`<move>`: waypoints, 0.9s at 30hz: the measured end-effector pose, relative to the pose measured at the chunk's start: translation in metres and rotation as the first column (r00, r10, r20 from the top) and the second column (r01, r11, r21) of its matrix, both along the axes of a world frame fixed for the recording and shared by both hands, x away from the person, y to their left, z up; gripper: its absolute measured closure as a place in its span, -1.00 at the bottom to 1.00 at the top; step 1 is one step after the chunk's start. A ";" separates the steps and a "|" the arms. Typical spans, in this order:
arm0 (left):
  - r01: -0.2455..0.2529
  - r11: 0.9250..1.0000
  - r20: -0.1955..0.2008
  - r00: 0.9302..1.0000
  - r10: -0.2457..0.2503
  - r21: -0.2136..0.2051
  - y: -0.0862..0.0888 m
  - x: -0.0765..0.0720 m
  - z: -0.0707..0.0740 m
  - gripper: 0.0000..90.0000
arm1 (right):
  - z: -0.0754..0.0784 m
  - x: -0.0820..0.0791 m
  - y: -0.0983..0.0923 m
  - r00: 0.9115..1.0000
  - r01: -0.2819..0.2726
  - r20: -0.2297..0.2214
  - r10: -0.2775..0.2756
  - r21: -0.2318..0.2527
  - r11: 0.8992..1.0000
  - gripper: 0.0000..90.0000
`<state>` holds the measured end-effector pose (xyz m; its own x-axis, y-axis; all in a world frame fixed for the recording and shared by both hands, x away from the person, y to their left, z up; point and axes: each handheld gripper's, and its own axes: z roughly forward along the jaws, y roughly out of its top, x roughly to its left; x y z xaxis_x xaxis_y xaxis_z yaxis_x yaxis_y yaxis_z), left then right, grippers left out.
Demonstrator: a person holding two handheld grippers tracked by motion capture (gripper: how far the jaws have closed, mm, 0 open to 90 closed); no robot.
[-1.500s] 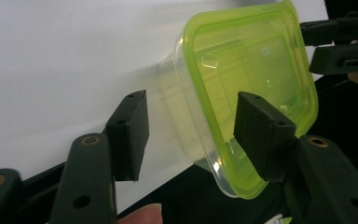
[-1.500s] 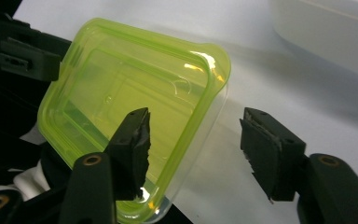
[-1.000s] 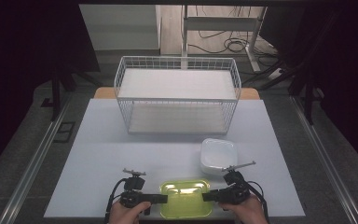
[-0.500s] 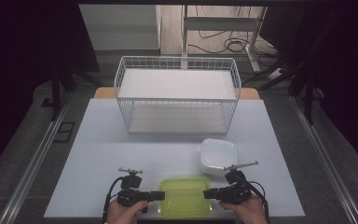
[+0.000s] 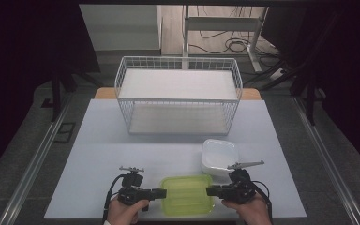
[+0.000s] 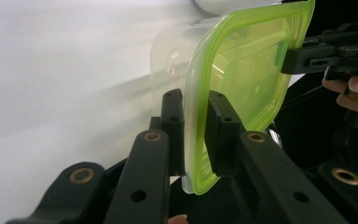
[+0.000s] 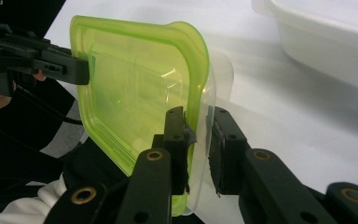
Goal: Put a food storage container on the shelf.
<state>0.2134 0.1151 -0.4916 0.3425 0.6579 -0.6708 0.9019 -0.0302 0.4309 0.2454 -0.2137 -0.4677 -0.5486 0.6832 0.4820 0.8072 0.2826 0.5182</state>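
Green-lidded box [image 5: 187,194] at tabletop [image 5: 122,154] near edge, white tub [image 5: 219,156] just beyond; left tool [image 5: 161,193] and right tool [image 5: 209,191] clamp opposite rims, hands level.

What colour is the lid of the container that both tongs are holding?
The lid is translucent yellow-green. It shows best in the right gripper view.

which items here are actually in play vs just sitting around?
In play:
- green-lidded container, gripped at opposite edges
- left gripper, shut on its edge
- right gripper, shut on its other edge

Sitting around:
- white container, behind it on the table
- wire basket, at the far side
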 end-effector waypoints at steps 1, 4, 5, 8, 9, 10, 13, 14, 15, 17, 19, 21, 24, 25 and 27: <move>0.003 1.000 0.006 1.000 -0.003 -0.001 0.000 0.001 0.002 0.77 | 0.001 0.000 0.000 1.000 0.002 0.005 -0.002 0.000 1.000 0.72; 0.012 1.000 0.029 1.000 -0.012 0.007 0.000 0.003 0.008 0.77 | 0.006 -0.001 -0.001 1.000 0.000 0.022 0.000 0.004 1.000 0.72; 0.015 1.000 0.036 0.999 -0.015 0.009 0.000 0.004 0.010 0.77 | 0.007 -0.001 -0.001 0.999 0.000 0.033 0.000 0.005 1.000 0.72; 0.022 1.000 0.061 0.998 -0.023 0.015 0.001 0.007 0.016 0.76 | 0.011 0.000 -0.001 0.998 -0.002 0.056 0.002 0.000 1.000 0.72; 0.022 1.000 0.065 0.998 -0.023 0.014 0.001 0.008 0.019 0.76 | 0.012 0.000 -0.001 0.998 -0.002 0.063 0.002 0.001 1.000 0.72; 0.027 0.999 0.070 0.997 -0.028 0.018 0.001 0.009 0.021 0.76 | 0.014 0.000 -0.001 0.997 -0.001 0.071 0.001 0.003 1.000 0.72; 0.027 0.999 0.089 0.996 -0.029 0.022 0.002 0.011 0.027 0.76 | 0.018 0.000 -0.002 0.996 -0.002 0.092 0.000 0.015 1.000 0.72; 0.026 0.999 0.096 0.995 -0.028 0.023 0.002 0.012 0.028 0.76 | 0.020 0.001 -0.001 0.995 -0.003 0.099 0.001 0.019 1.000 0.72; 0.024 0.999 0.106 0.994 -0.026 0.025 0.002 0.013 0.030 0.76 | 0.021 0.001 -0.001 0.995 -0.001 0.104 -0.001 0.020 1.000 0.71; 0.026 0.999 0.118 0.993 -0.029 0.028 0.003 0.014 0.034 0.76 | 0.023 0.002 0.000 0.993 -0.004 0.122 0.001 0.025 1.000 0.71; 0.025 0.999 0.130 0.991 -0.029 0.026 0.005 0.015 0.037 0.76 | 0.027 0.002 0.000 0.991 -0.005 0.132 0.001 0.031 1.000 0.71; 0.024 0.999 0.137 0.990 -0.027 0.023 0.006 0.016 0.041 0.76 | 0.031 0.003 0.001 0.989 -0.009 0.146 0.004 0.036 0.999 0.71; 0.025 0.999 0.155 0.987 -0.029 0.026 0.007 0.018 0.047 0.76 | 0.037 0.005 0.002 0.985 -0.017 0.171 0.011 0.036 0.999 0.71; 0.025 0.999 0.162 0.986 -0.029 0.027 0.008 0.019 0.049 0.76 | 0.039 0.005 0.002 0.984 -0.019 0.177 0.012 0.037 0.999 0.71; 0.022 0.999 0.178 0.984 -0.027 0.029 0.009 0.021 0.054 0.76 | 0.043 0.007 0.003 0.982 -0.023 0.189 0.016 0.036 0.999 0.71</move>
